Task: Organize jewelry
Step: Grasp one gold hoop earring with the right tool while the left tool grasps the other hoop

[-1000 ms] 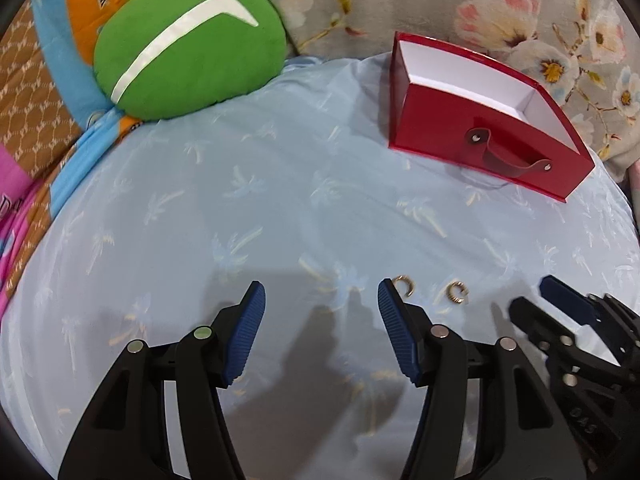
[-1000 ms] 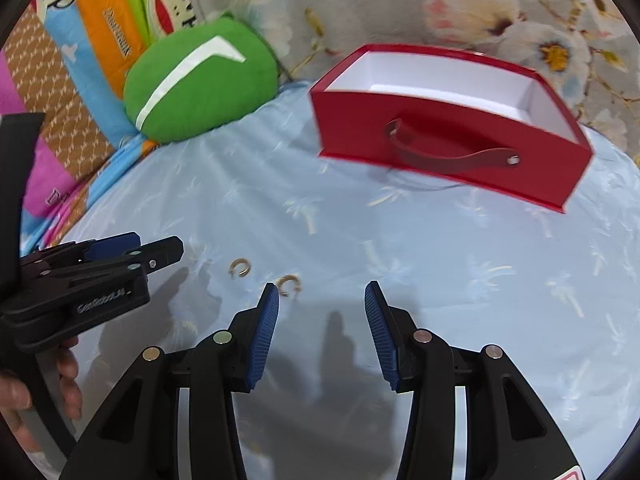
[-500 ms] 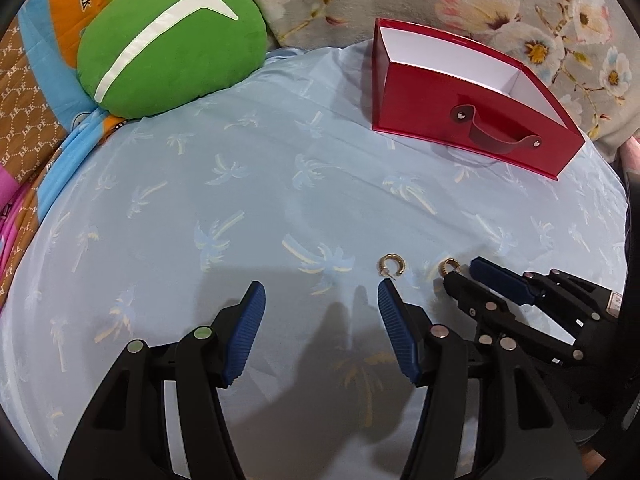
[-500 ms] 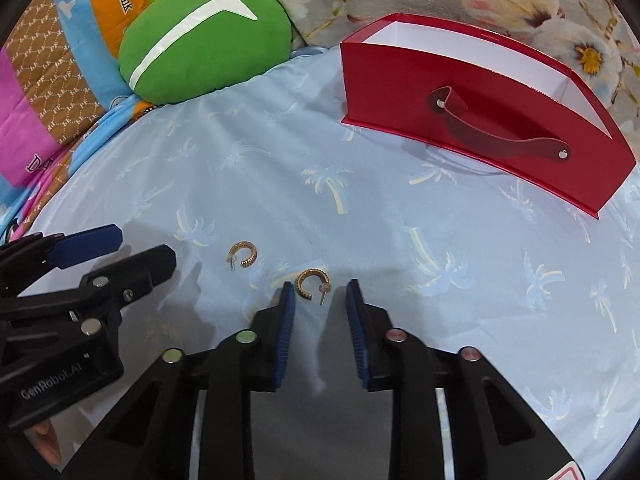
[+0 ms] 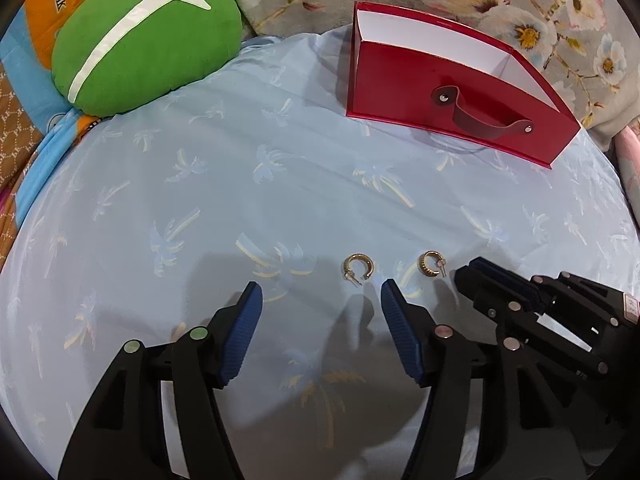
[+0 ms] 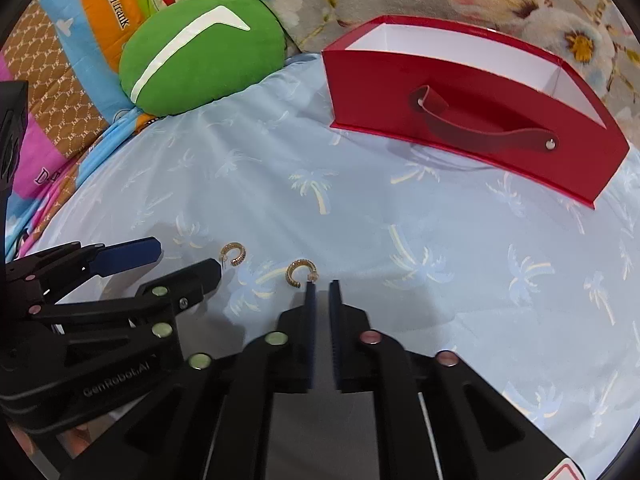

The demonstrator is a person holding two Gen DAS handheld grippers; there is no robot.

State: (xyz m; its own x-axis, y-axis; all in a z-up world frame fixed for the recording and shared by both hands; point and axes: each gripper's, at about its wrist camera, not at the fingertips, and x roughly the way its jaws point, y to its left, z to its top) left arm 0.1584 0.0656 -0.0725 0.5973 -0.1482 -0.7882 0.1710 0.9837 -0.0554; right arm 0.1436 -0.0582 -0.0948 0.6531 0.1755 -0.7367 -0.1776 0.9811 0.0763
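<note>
- Gold ribbed earrings (image 5: 359, 268) (image 5: 429, 264)
- Red box (image 6: 460, 120), white inside
- Pale blue sheet (image 5: 280, 184), palm-tree print
- Green cushion (image 5: 148, 36), white stripe
- Black fingers (image 5: 248, 328), blue pads

Box floor (image 6: 472, 46) beyond right tongs (image 6: 322, 286) hidden by red front wall. Earring post (image 6: 313, 276) at left pad tip: pinched or just touching, can't tell. Left tongs (image 5: 320, 300) handles cropped at bottom edge.

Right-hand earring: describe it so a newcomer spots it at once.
Start at the red box on the blue palm-print sheet. Nearer the cameras lie two gold hoop earrings. It is the one whose post touches the right tool's tip; the other lies by the left tool.
</note>
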